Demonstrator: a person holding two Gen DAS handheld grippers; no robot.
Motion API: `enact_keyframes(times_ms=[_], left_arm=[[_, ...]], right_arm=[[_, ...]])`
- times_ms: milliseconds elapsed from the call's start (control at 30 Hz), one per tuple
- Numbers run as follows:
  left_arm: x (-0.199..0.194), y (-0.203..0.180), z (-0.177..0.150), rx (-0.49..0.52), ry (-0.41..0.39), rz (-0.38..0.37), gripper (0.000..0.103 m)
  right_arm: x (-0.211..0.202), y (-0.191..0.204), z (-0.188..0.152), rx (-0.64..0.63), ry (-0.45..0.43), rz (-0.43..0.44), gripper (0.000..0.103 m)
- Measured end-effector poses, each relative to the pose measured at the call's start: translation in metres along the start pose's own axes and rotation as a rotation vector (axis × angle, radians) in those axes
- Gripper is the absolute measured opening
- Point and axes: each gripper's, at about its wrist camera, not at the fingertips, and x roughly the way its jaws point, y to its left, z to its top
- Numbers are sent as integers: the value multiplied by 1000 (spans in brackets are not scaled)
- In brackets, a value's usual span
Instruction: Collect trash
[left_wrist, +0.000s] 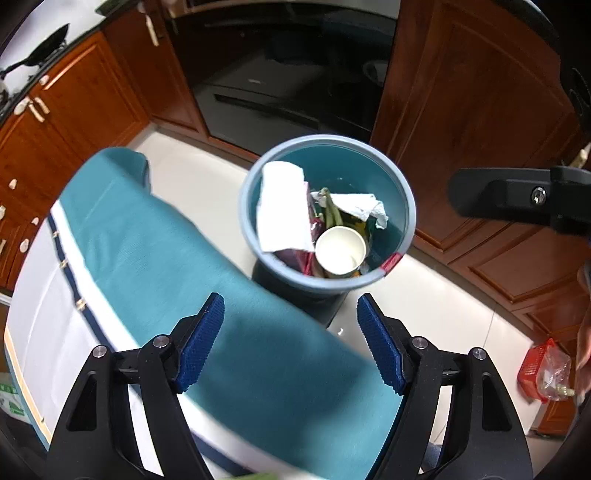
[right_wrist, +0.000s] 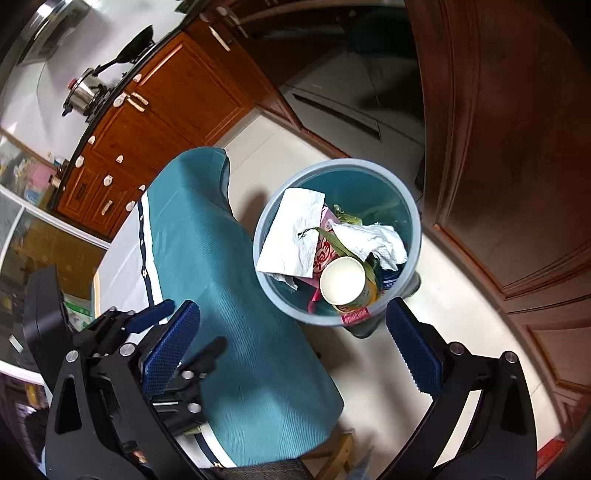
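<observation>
A round blue trash bin stands on the pale floor beside the table. Inside lie a white paper cup, a flat paper towel, a crumpled tissue, a pink wrapper and green scraps. My left gripper hangs above the table's edge, short of the bin, open with nothing between its blue pads. My right gripper is also open and empty, just on the near side of the bin's rim.
A teal cloth covers the table to the left of the bin. Brown wooden cabinets and a dark appliance ring the floor. A hand holds a clear plastic bag by a red basket. A pan and pot sit on the counter.
</observation>
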Motion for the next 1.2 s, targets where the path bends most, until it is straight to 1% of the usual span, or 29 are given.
enact_keyframes(times_ms=[67,167,367,500,600,667,733,800,967,1200], left_arm=[[-12,7,-13,-12,-16,-11,75],[-27,11,-28,-29,-46,-7,75],[-59,23,-54,-61,-113,-14,76],[-67,31,-63,-96,-128,-33,76],[-66,38,-73,-131,-130,-46,76],[-62,42,-79,-147,-124,-50,76],[-58,46,-84,-163,-112,-61,76],[-53,49,-89,-175,-105,-68,76],[-44,50,-97,-178,-93,-64,76],[-33,53,-101,-182,-85,-51,76]], right_arm=[[-11,8,-8,-19,-19,-20,97],[-22,19,-18,-38,-32,-51,97],[-40,43,-41,-101,-73,-169,97],[-39,55,-58,-142,-76,-272,97],[-37,61,-74,-159,-104,-293,97],[-36,65,-82,-172,-126,-336,97],[-35,68,-91,-178,-147,-361,97],[-31,70,-98,-182,-147,-382,97],[-18,68,-109,-167,-137,-403,97],[2,61,-119,-136,-111,-413,97]])
